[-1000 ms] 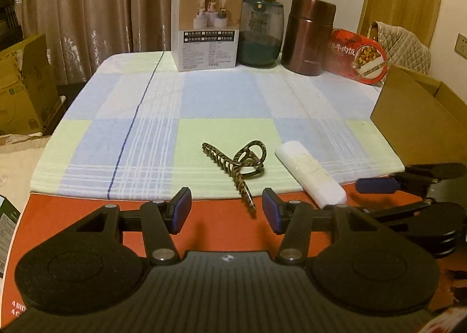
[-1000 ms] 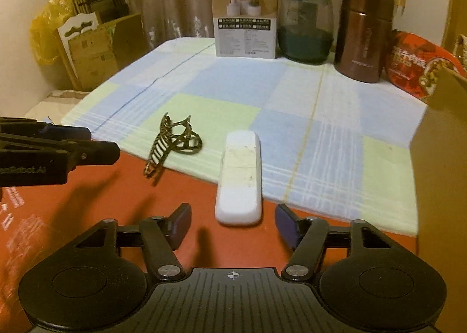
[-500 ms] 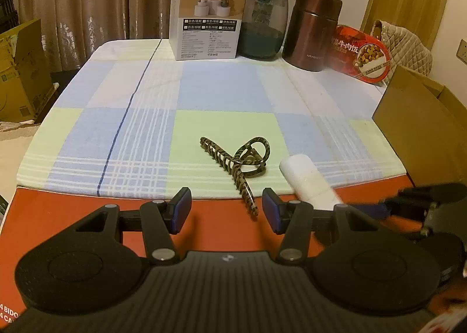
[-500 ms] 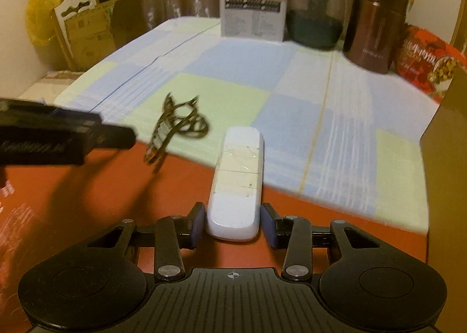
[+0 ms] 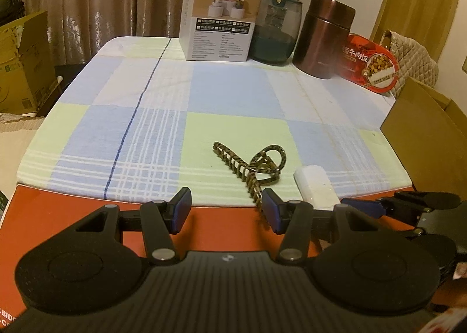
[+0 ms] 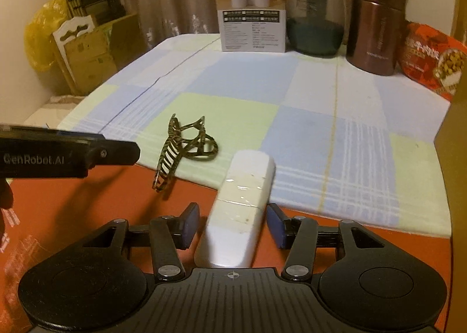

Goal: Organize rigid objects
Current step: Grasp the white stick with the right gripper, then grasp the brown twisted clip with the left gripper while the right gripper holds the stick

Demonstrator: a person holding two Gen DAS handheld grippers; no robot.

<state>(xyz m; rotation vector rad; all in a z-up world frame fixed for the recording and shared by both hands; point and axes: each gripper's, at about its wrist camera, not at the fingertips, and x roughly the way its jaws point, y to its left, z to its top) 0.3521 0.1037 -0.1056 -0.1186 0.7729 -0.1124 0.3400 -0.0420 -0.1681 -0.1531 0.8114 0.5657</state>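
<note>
White remote (image 6: pixel 242 210) lies between the right gripper's (image 6: pixel 232 226) opening jaws, untouched; left gripper (image 5: pixel 226 210) gapes empty.

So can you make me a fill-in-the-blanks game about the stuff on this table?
1. The long thing between the right gripper's opening jaws is coloured ____.
2. The striped hair clip lies partly on the checked ____.
3. At the back, the thing between the white box and the brown flask is a dark green ____.
4. The left gripper holds ____.

Missing words: white; cloth; jar; nothing
</note>
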